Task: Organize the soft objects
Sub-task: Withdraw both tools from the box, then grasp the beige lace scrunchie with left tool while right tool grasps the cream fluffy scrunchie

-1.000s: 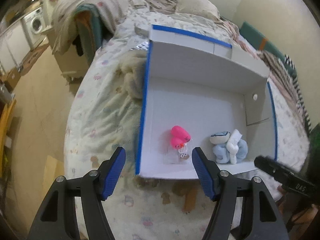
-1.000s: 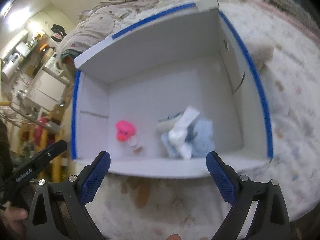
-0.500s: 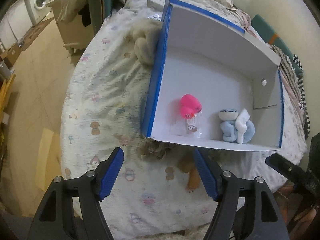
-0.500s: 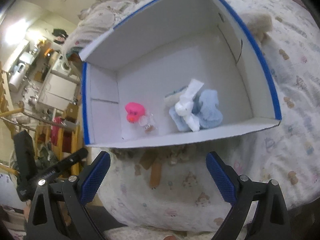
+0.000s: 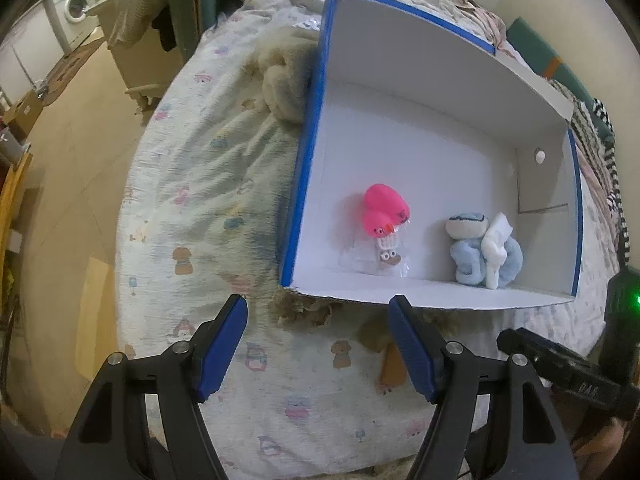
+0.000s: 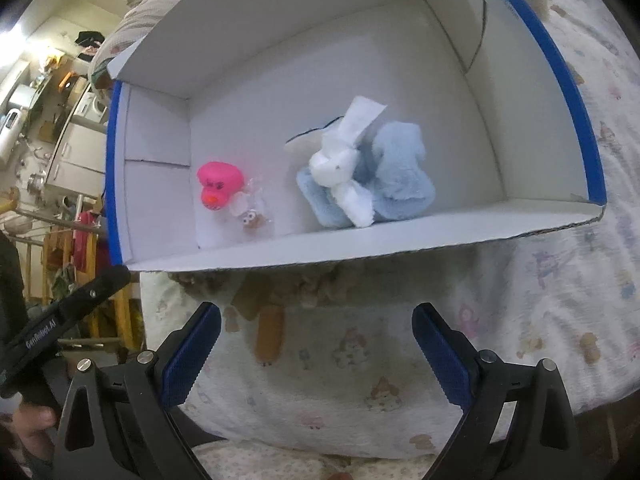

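- Soft objects lie inside the white box (image 5: 400, 136): a blue plush toy (image 6: 384, 176) toward its right, a pink duck (image 6: 218, 184) toward its left, a small clear packet (image 6: 252, 216) touching the duck.
- Box rests on the bed (image 5: 200, 168); a cream fluffy item (image 5: 286, 80) sits outside, against its left wall.
- Left hand-held gripper (image 5: 316, 348) and right hand-held gripper (image 6: 316, 352): both wide apart, empty, short of the box's near wall.
- Step in hand, judged: between placements. Next move likely calls for reaching the cream item with the left hand-held gripper.
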Motion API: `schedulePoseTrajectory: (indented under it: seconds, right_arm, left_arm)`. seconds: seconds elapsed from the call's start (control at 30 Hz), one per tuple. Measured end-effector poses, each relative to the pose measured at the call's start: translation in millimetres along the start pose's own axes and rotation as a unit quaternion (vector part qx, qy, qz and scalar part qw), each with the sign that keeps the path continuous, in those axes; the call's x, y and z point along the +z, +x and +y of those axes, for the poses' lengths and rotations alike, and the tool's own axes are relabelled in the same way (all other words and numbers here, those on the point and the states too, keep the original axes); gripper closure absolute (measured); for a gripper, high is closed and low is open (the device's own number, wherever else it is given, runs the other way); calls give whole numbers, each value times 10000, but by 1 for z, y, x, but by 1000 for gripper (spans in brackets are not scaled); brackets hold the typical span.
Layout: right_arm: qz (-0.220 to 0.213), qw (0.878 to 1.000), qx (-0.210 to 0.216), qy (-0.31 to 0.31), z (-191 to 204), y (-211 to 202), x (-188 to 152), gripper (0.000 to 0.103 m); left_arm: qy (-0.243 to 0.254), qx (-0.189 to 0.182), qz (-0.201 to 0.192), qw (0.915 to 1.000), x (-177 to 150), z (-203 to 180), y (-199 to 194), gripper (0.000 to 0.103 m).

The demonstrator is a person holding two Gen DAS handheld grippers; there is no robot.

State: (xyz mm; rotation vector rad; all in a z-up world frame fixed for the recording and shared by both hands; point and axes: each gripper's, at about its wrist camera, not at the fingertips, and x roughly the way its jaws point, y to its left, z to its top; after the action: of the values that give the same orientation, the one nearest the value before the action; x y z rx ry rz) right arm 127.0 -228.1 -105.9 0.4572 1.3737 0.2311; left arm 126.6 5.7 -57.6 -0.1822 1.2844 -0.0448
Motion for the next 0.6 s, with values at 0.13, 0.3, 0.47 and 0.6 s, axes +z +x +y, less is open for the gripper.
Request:
schedulePoseTrajectory:
  seconds: [0.13,0.3,0.47,0.6]
  right_arm:
    - [56,9999,53,104,-4,2,4,0]
    - [138,9999,46,52,-2,8,6,0]
    - [204,9997,30,151,-7,11,9,0]
    - [212,9997,-13,140,-6,17,12,0]
  left_arm:
    - [-8,-126,-12,9999,0,-1,4,30]
    - [232,-231,88,9994,-4,-10,9,29]
    - [478,31,349,9982,-14,-7,25,29]
    - [383,178,555,9976,-16,0,56,29]
